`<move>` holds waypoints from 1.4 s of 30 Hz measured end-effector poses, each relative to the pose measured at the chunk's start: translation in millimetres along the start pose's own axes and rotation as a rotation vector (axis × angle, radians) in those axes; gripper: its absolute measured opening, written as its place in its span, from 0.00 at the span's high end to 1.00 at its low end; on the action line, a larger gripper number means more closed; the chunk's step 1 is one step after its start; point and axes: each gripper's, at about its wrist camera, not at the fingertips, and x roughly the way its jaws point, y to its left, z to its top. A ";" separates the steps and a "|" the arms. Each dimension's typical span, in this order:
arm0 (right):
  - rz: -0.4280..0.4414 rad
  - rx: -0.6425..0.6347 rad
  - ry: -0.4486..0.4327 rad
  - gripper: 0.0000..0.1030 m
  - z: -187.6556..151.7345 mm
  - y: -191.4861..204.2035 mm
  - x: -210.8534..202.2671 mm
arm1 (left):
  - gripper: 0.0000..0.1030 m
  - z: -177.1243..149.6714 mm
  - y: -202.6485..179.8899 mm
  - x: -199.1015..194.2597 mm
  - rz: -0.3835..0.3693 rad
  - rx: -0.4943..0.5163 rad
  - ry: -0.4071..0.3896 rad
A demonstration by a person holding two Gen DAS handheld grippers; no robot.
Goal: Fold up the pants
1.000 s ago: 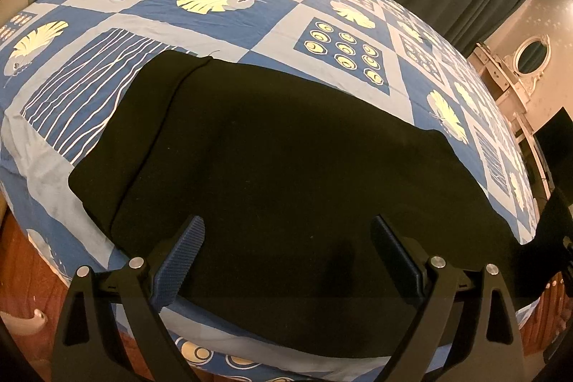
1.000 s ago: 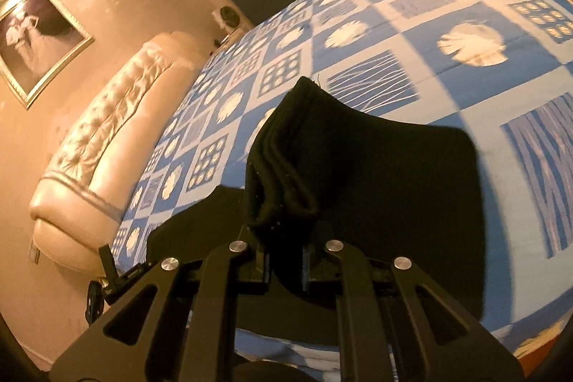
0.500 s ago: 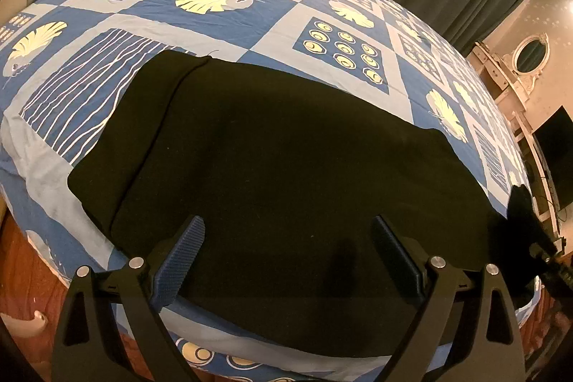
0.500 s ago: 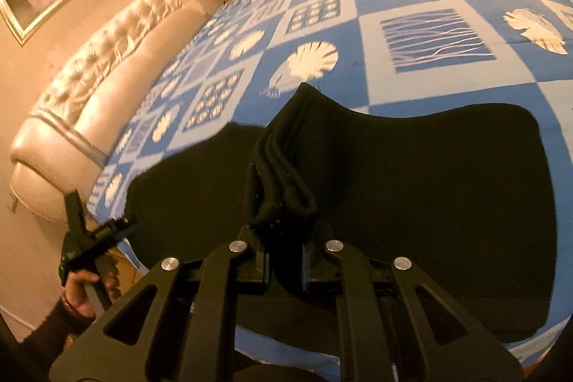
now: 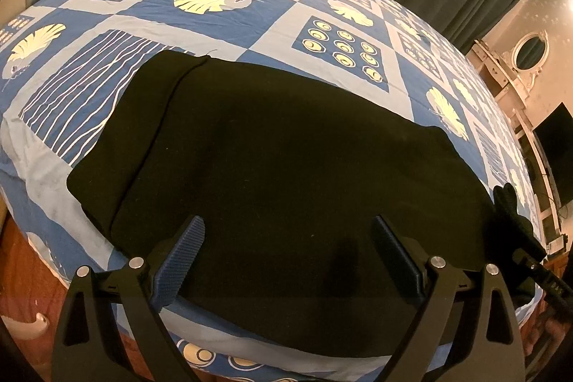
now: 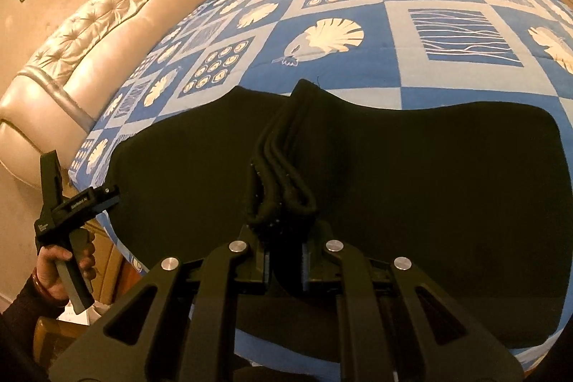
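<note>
Right gripper (image 6: 284,262) clamped on bunched hem layers of black knit pants (image 5: 286,167) spread mid-frame on blue patterned quilt (image 5: 250,13), seemingly for folding over; left gripper (image 5: 288,253) agape above, empty.

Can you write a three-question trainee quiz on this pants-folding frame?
1. True or false: the right tool is shut on a bunched edge of the black pants.
2. Which is open with nothing between its fingers? A. the left tool B. the right tool
3. Fill in: the pants lie on a bed with a blue patterned ____.

Key: 1 true; 2 A; 3 cover.
</note>
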 end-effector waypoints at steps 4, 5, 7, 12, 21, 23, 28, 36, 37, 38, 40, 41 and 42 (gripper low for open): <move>-0.007 -0.023 0.013 0.89 -3.3 7.6 5.7 | 0.10 0.0 -0.3 0.1 0.001 0.002 0.000; -0.012 -0.029 0.017 0.89 -4.2 9.4 7.7 | 0.10 -0.2 -0.5 0.1 0.002 0.003 0.000; -0.026 -0.044 0.022 0.89 -5.7 12.5 10.8 | 0.10 -0.3 -0.6 0.2 0.003 0.007 0.000; -0.047 -0.069 0.031 0.89 -8.6 18.0 15.8 | 0.10 -0.3 -0.9 0.5 0.003 0.009 0.000; -0.097 -0.121 0.048 0.85 -16.1 26.9 25.7 | 0.10 -0.3 -1.1 1.8 0.006 0.022 0.001; -0.098 -0.125 0.051 0.80 -17.9 29.1 27.5 | 0.10 -0.5 -1.2 1.9 0.006 0.021 0.000; -0.110 -0.140 0.058 0.72 -20.5 34.5 30.6 | 0.10 -0.4 -1.2 2.0 0.007 0.023 0.001; -0.066 -0.131 0.065 0.45 -25.3 43.8 30.7 | 0.10 -0.9 -1.1 2.0 0.003 0.019 0.001; -0.058 -0.133 0.068 0.41 -26.0 45.9 30.5 | 0.10 -1.0 -0.6 1.8 0.000 0.019 0.002; -0.054 -0.140 0.071 0.40 -26.9 49.3 30.6 | 0.10 -1.0 -0.2 1.5 -0.003 0.017 0.003; -0.055 -0.151 0.064 0.39 -28.1 54.0 28.3 | 0.10 -0.3 1.6 0.8 -0.017 0.012 0.005; -0.051 -0.146 0.052 0.39 -27.9 54.5 25.9 | 0.10 0.0 2.3 0.2 -0.022 0.011 0.006; -0.045 -0.136 0.031 0.39 -28.0 55.1 21.8 | 0.10 0.9 3.4 -0.7 -0.033 0.010 0.008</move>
